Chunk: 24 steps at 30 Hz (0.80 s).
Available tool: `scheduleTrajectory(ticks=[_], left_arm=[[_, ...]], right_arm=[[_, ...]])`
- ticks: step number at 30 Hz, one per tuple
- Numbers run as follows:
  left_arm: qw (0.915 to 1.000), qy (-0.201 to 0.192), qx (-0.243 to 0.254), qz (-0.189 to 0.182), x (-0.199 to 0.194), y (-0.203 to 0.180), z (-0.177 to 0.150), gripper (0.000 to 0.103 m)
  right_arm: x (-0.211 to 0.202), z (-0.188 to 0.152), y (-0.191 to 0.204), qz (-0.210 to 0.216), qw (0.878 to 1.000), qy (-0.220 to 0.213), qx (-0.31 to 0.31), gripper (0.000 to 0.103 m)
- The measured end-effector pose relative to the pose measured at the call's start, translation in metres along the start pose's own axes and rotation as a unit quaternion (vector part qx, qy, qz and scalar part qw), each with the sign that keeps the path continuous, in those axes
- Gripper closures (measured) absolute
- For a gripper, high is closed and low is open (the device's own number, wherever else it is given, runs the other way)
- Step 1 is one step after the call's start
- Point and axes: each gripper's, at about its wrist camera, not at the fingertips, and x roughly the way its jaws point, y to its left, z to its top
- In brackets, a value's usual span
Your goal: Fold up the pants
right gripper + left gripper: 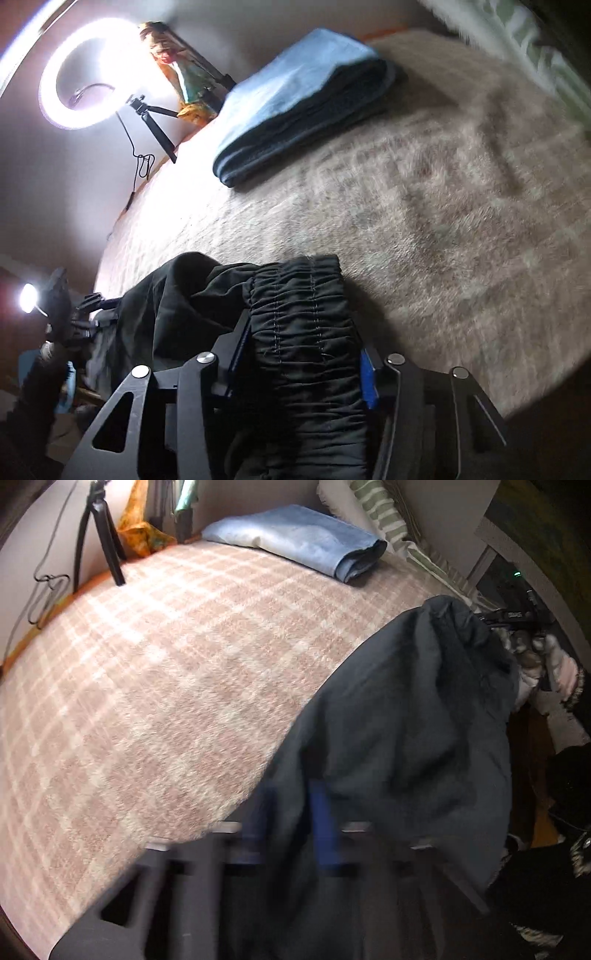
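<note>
Dark pants (399, 716) hang bunched between both grippers above the near edge of a bed with a pink checked blanket (166, 672). My left gripper (291, 812) is shut on the pants' dark cloth, which drapes over its blue fingers. My right gripper (303, 354) is shut on the pants' gathered elastic waistband (299, 314). The right gripper also shows in the left wrist view (517, 620) at the far end of the cloth. The left gripper shows in the right wrist view (92, 306) at the left.
Folded light-blue jeans (306, 539) (295, 99) lie at the far side of the blanket (443, 184). A lit ring light (85, 74) on a tripod (107, 550) stands at the bed's back edge by the wall. A striped pillow (388, 520) lies at the far right.
</note>
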Motion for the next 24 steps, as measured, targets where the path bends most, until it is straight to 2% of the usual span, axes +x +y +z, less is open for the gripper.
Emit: scheduleTrajectory(ticks=[2,5,8,12,14,16,18,20,22,24], left_arm=[[0.9998,-0.016,-0.011,-0.003,-0.005,0.007,-0.004,0.098],[0.9990,-0.035,-0.020,0.017,-0.014,0.012,-0.009,0.099],[0.9971,-0.057,-0.033,0.037,-0.028,0.017,-0.010,0.100],[0.9947,-0.076,-0.055,0.041,-0.045,0.030,-0.009,0.100],[0.9939,-0.081,-0.058,0.047,-0.054,0.032,-0.011,0.100],[0.9945,-0.082,-0.053,0.038,-0.062,0.031,-0.014,0.100],[0.9952,-0.077,-0.039,0.047,-0.067,0.027,-0.018,0.094],[0.9957,-0.070,-0.029,0.053,-0.070,0.025,-0.022,0.094],[0.9955,-0.065,-0.027,0.064,-0.074,0.027,-0.026,0.088],[0.9951,-0.064,-0.034,0.066,-0.078,0.030,-0.030,0.073]], right_arm=[[-0.015,0.000,0.012,-0.018,0.999,-0.023,-0.020,0.059],[-0.043,0.010,0.037,-0.071,0.994,-0.065,-0.059,0.065],[-0.072,0.034,0.058,-0.088,0.986,-0.116,-0.084,0.073],[-0.082,0.063,0.083,-0.103,0.978,-0.127,-0.130,0.074],[-0.075,0.064,0.086,-0.117,0.977,-0.104,-0.147,0.074],[-0.060,0.056,0.076,-0.148,0.975,-0.064,-0.151,0.074],[-0.051,0.045,0.055,-0.154,0.980,-0.029,-0.120,0.073],[-0.040,0.030,0.026,-0.163,0.983,0.010,-0.082,0.070],[-0.026,0.019,0.006,-0.184,0.980,0.052,-0.057,0.064],[-0.023,0.015,-0.002,-0.216,0.972,0.063,-0.062,0.058]])
